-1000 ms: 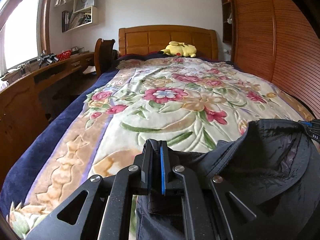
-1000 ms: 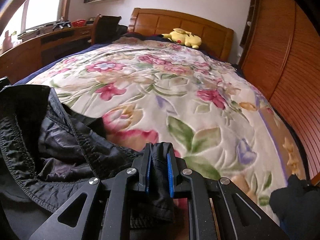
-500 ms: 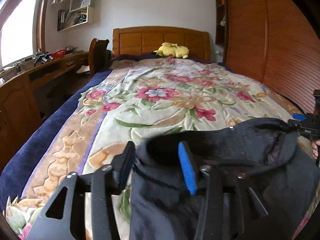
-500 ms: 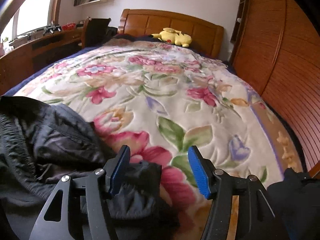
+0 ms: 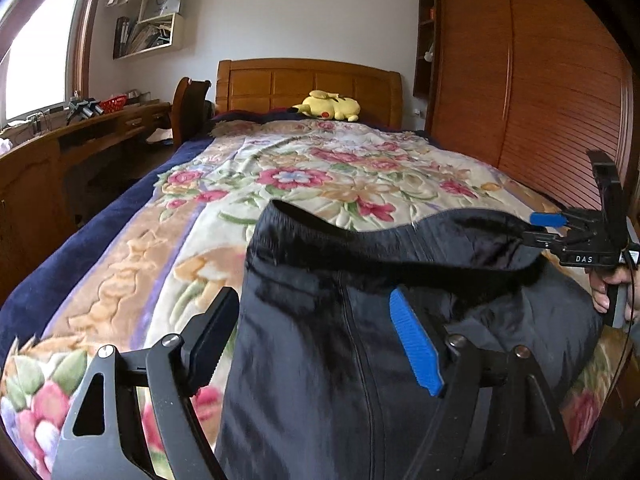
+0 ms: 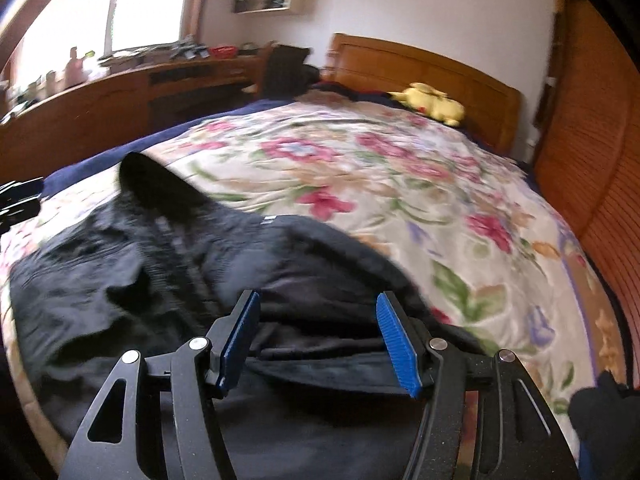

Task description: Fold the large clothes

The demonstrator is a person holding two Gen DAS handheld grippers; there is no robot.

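Note:
A large black garment point(image 5: 360, 340) with an elastic waistband and a centre zip lies at the near end of the bed, its band standing up in an arch. My left gripper point(image 5: 316, 336) is open, with the cloth bulging between its fingers but not pinched. My right gripper point(image 6: 318, 332) is open just above the garment point(image 6: 160, 272), which lies rumpled below and to the left. The right gripper also shows at the right edge of the left wrist view point(image 5: 560, 228), by the waistband's right end.
The bed carries a floral blanket point(image 5: 320, 176) with a navy border. A yellow plush toy point(image 5: 328, 106) lies by the wooden headboard. A wooden desk point(image 5: 60, 152) and chair stand left of the bed, a slatted wooden wardrobe point(image 5: 540, 100) right. Another dark item point(image 6: 600, 412) lies at the bed's near right corner.
Both grippers were shut on the garment's waistband a second ago. Both have opened wide and let go, and the garment has settled onto the bed. The right gripper has swung left.

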